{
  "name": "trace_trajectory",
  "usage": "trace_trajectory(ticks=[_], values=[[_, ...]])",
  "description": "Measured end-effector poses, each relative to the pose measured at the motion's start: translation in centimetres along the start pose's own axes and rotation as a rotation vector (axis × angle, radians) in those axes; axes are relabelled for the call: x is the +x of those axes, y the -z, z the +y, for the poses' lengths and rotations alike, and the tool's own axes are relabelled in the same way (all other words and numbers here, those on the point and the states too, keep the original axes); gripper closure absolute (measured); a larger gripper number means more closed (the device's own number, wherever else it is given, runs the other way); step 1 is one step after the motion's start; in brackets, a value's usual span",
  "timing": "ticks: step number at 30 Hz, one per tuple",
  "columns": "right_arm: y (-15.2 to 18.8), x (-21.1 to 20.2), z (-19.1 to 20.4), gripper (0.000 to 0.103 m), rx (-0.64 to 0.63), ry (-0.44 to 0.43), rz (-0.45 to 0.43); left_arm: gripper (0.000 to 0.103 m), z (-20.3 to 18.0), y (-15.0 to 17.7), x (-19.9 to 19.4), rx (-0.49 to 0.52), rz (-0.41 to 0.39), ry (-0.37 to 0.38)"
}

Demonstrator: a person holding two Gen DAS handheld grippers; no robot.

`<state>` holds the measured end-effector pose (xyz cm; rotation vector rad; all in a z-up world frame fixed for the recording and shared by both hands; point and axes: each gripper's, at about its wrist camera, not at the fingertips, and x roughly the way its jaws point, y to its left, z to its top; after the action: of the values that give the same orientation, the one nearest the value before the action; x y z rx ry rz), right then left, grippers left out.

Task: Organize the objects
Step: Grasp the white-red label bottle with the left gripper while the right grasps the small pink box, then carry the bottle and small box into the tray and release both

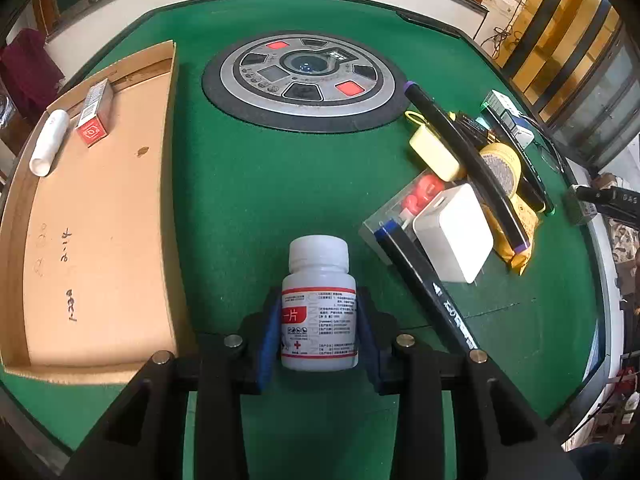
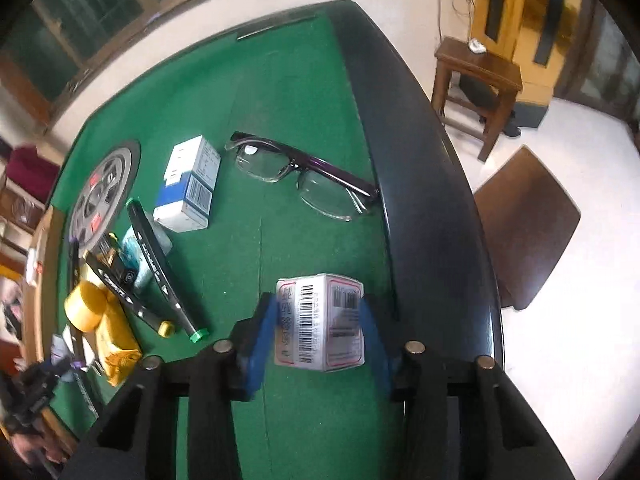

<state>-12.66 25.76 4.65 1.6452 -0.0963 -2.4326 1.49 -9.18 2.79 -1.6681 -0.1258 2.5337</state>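
My left gripper is shut on a white pill bottle with a white cap, held above the green felt table. To its left lies a shallow cardboard tray holding a white tube and a red and silver box. My right gripper is shut on a small white box with barcodes, held over the table near its dark right rim.
A pile lies on the right in the left wrist view: white charger, yellow case, tape roll, black markers. The right wrist view shows glasses, a blue and white box, a round console, a chair.
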Motion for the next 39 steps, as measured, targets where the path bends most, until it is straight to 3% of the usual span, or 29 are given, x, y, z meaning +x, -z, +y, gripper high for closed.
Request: trace_trajectory(ticks=[6,9,11,16,28,39], values=[[-0.2,0.3,1.3,0.051,-0.078,0.067,0.009,0.069,-0.6,-0.2,0.8,0.025,-0.005,-0.032],[0.0,1.1,0.5,0.053,-0.034,0.042,0.045,0.069,-0.9,-0.3,0.9,0.046,-0.016,-0.048],[0.5,1.3,0.1,0.064,-0.009,0.014,0.047,0.069,-0.9,-0.5,1.0,0.048,-0.023,-0.047],[1.6,-0.3,0.7,0.065,-0.004,-0.025,0.01,0.069,-0.7,-0.4,1.0,0.031,-0.054,-0.04],[2.2,-5.2,8.5,0.065,-0.099,-0.161,-0.075,0.069,0.5,-1.3,-1.9,-0.032,-0.107,0.028],[2.9,-5.7,16.3,0.065,-0.197,-0.276,-0.045,0.069,3.0,-1.6,-5.3,-0.057,-0.181,0.034]])
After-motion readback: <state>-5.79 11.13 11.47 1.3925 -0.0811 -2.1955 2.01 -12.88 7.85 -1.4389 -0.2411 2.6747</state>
